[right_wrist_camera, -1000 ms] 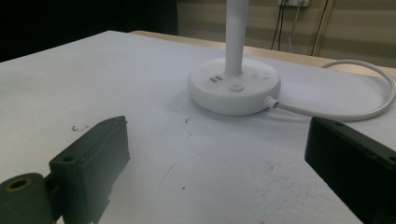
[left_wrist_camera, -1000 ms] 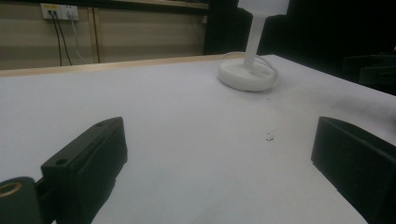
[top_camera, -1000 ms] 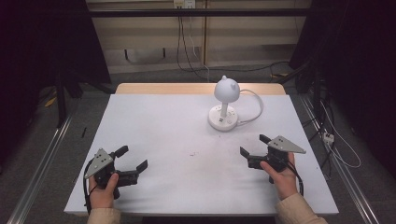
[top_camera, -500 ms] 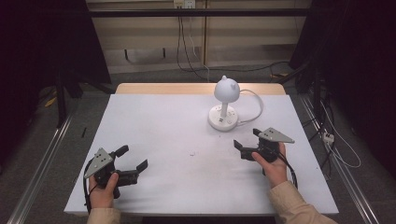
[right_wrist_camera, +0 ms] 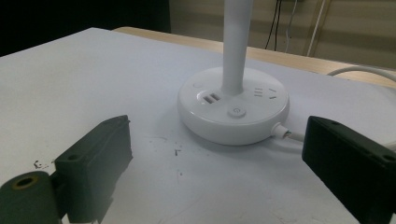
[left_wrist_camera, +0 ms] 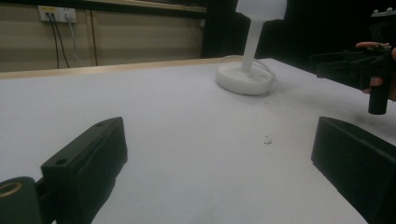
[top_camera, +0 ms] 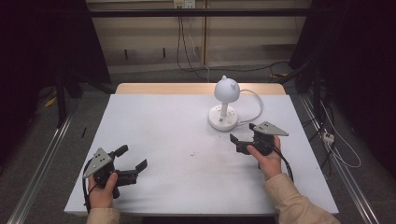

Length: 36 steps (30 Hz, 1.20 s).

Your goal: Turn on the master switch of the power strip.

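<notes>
While your left gripper (top_camera: 130, 158) is staying near the worktop's (top_camera: 163, 121) front-left corner, jaws apart, your right gripper (top_camera: 243, 138) is advancing, jaws apart, toward the smooth white lamp's (top_camera: 225, 103) round base near the back edge.

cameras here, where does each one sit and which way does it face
High view: above the person's table edge, looking forward and down; both forearms, left gripper and right gripper show.
Left gripper view: low on the table, facing the lamp; own open jaws.
Right gripper view: close to the lamp base; own open jaws.
Shared: lamp and table.
</notes>
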Available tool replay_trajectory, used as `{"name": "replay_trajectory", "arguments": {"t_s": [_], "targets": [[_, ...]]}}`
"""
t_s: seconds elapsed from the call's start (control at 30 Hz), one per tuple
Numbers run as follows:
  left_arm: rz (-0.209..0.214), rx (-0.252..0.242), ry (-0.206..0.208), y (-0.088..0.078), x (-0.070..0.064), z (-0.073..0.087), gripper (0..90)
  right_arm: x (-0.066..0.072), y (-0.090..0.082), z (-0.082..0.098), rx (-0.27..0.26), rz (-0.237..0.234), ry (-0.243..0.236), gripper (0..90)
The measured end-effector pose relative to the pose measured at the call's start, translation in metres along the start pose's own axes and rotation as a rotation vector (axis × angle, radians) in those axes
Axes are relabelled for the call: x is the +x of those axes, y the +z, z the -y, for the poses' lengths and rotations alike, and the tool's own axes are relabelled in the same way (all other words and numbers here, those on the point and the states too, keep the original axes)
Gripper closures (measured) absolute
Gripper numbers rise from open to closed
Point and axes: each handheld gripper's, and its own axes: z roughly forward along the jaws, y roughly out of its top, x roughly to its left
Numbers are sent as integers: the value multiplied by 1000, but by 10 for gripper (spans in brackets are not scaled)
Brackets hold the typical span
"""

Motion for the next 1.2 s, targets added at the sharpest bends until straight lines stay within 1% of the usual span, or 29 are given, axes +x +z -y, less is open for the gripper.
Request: {"name": "replay_trajectory", "arguments": {"t_s": [0.3,0.47,0.53,0.67,0.77,0.8,0.83,0.87,0.9,0.97,1.07,1.17,1.2], "targets": [[3,-2,-2,0,0,0,33,-3,7,-3,6,14,9,88],[5,-4,-1,0,0,0,33,-4,10,-4,8,16,15,121],[4,-3,0,0,0,0,33,-4,12,-5,17,18,13,130],[6,-3,0,0,0,0,32,-4,15,-6,18,20,18,179],[7,-4,-2,0,0,0,33,-4,16,-7,21,22,11,217],[7,-4,-2,0,0,0,33,-4,16,-7,21,22,11,217],[7,-4,0,0,0,0,33,-5,17,-7,23,22,21,246],[8,-4,-1,0,1,0,33,-5,17,-7,23,22,21,246],[7,-5,-5,0,0,0,33,-6,18,-8,28,22,36,274],[8,-5,-4,0,1,0,33,-7,19,-8,33,17,44,302],[8,-4,-2,0,1,0,33,-8,20,-8,40,15,44,318],[8,-4,-3,0,1,0,33,-9,22,-9,43,17,49,361],[9,-5,-3,1,1,0,33,-9,22,-9,43,17,49,361]]}}
